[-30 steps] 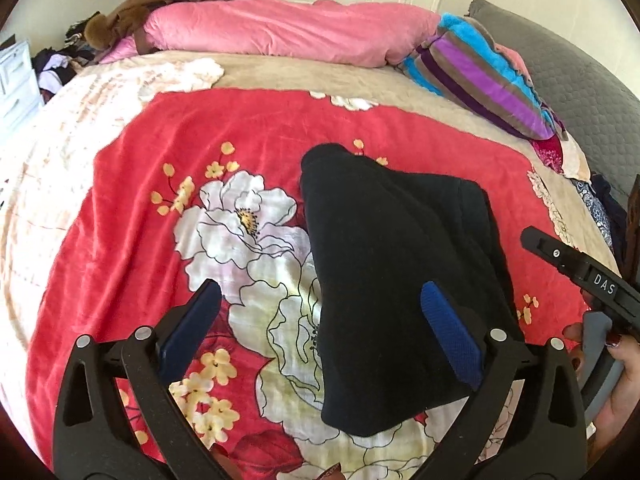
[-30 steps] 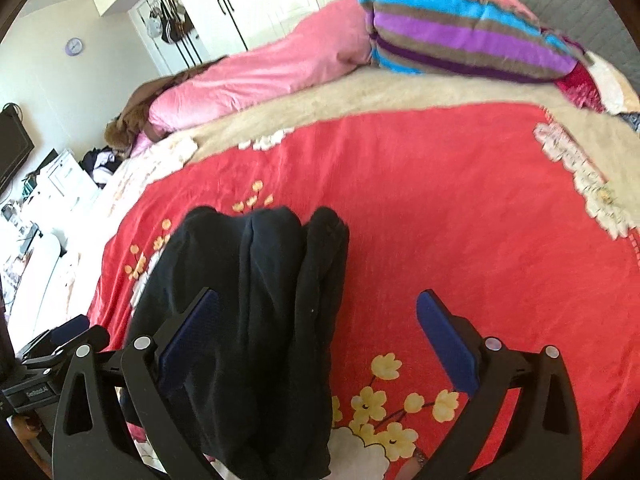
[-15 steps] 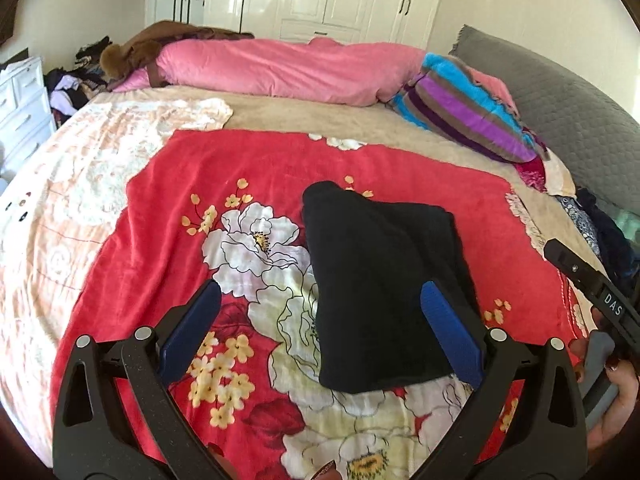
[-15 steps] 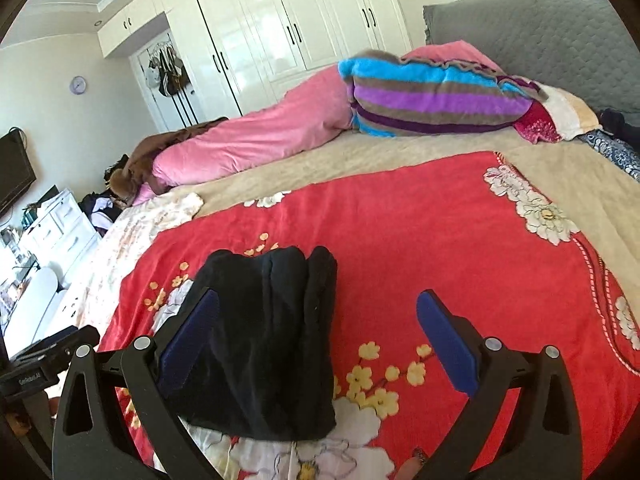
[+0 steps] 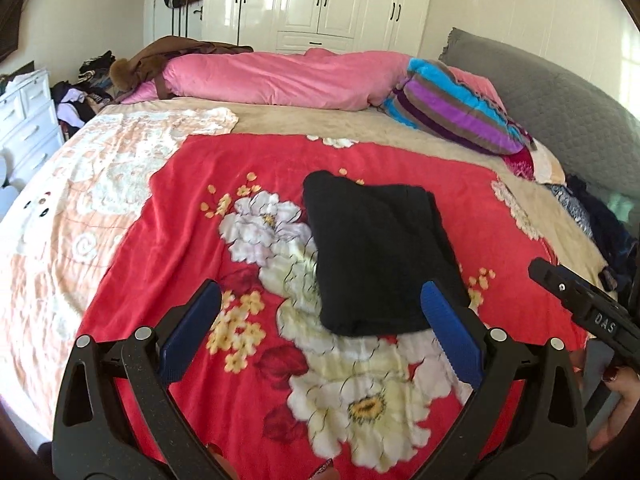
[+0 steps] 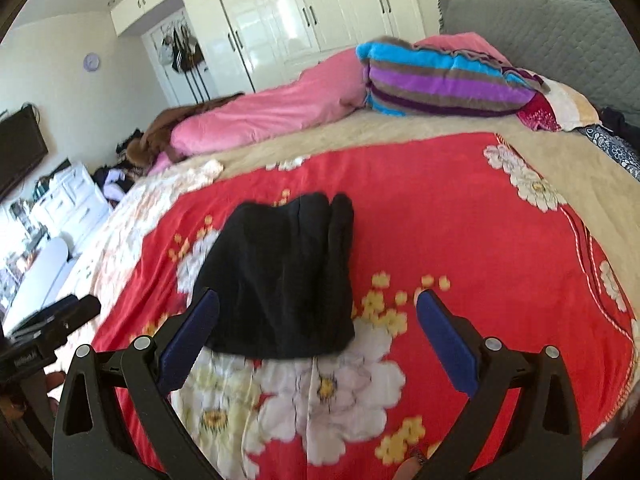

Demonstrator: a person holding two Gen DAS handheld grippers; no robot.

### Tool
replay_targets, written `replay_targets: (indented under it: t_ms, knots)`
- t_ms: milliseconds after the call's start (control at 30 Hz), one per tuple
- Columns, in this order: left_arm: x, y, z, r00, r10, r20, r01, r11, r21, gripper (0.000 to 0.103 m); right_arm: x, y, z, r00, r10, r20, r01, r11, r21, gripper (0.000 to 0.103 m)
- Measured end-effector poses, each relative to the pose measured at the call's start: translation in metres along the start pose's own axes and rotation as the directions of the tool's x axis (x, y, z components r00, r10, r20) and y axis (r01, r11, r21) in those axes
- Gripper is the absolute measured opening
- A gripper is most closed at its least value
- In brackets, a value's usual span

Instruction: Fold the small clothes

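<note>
Room: bedroom with glossy white wardrobe doors [image 5: 320,0] along the far wall, a white drawer chest [image 5: 24,120] at the left edge and a grey quilted headboard [image 5: 560,108] on the right.
Bed surface: plush red blanket [image 5: 180,220] printed with large white and cream flowers and small yellow blossoms, spread over a beige cover [image 5: 280,120].
Bedding behind: long pink velvety pillow [image 5: 280,80] across the far side; beside it a fleecy bolster striped in blue, purple and brown [image 5: 452,108].
Garment: black folded cloth [image 5: 376,256], soft and matte, a rough rectangle with rounded corners, lying flat on the red blanket among the flowers; the right wrist view [image 6: 280,276] shows its layered folds bunched along the right edge.
Left gripper [image 5: 324,336]: black frame with blue ribbed pads [image 5: 448,344], jaws spread wide, nothing between them, hovering near the cloth's closest edge.
Right gripper [image 6: 316,336]: same build, jaws spread wide and empty, held just short of the cloth, its left pad [image 6: 188,340] overlapping the cloth's corner in the view.
Hand: fingers with dark nails [image 5: 616,392] wrap the other tool's handle at the far right of the left wrist view.
</note>
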State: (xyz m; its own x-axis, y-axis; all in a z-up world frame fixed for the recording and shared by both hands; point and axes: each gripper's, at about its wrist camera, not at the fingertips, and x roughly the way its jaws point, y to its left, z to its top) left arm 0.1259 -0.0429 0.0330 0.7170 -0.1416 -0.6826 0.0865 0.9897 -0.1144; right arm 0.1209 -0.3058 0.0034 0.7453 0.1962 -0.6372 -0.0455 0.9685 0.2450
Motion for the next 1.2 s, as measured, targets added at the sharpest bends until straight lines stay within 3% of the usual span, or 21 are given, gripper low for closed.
replay_targets:
  t_ms: [400,1200]
  knots:
    - [-0.011,0.001,-0.048,0.996,-0.010,-0.083,0.012,1.000,0.029,0.094,-0.019,0.017,-0.052,0.993,-0.043,-0.108,0.038,0.998,-0.049,0.099]
    - [-0.010,0.012,-0.058,0.993,0.037,-0.114,-0.037,0.999,0.000,0.094,-0.023,0.025,-0.061,0.990,-0.077,-0.122,0.068,0.995,-0.075,0.099]
